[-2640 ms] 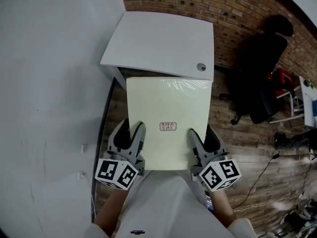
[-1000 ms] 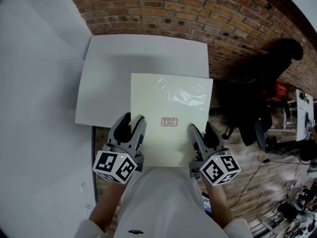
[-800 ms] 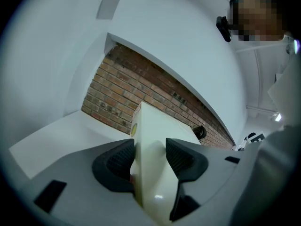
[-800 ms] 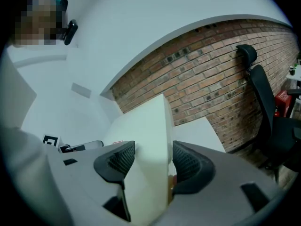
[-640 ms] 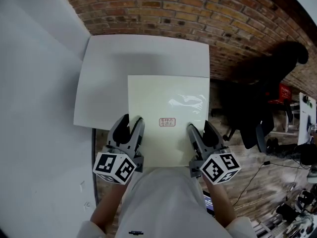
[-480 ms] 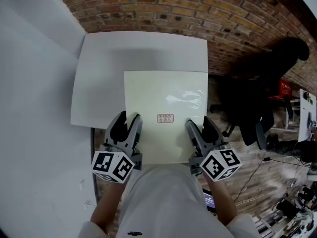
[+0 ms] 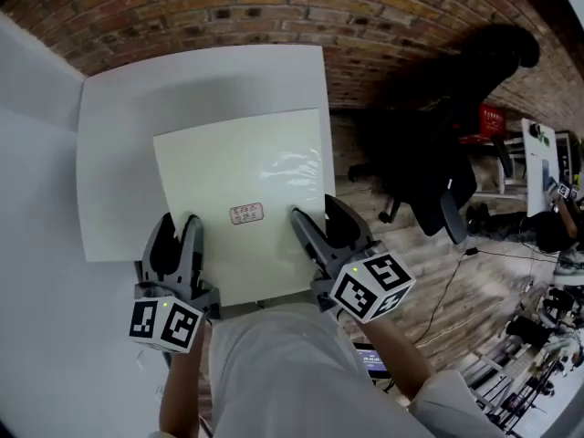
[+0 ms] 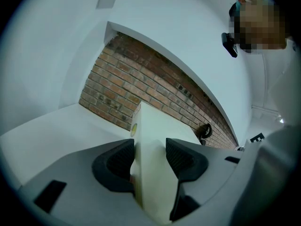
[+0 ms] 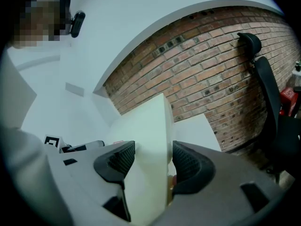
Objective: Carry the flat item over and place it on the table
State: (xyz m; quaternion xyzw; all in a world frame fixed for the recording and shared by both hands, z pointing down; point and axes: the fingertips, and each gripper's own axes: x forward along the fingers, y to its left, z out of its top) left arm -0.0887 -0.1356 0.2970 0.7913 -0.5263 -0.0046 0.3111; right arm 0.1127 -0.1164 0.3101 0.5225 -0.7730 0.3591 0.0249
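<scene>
A flat, pale cream board [image 7: 242, 194] with a small red-printed label [image 7: 246, 213] hovers over the white table [image 7: 119, 108], covering most of its right half. My left gripper [image 7: 175, 245] is shut on the board's near left edge, and the board [image 8: 153, 164] fills the gap between its jaws. My right gripper [image 7: 315, 231] is shut on the near right edge, with the board [image 9: 146, 159] pinched between its pads. Both grippers sit at the table's near side, close to my body.
A brick wall [image 7: 274, 7] runs behind the table. A black office chair [image 7: 438, 144] stands on the wooden floor to the right, with cables and clutter [image 7: 538, 336] further right. A white wall [image 7: 36, 336] lies to the left.
The board and both grippers have moved forward from the table's near edge to over its top. In the last half second everything has slid left and turned in the head view.
</scene>
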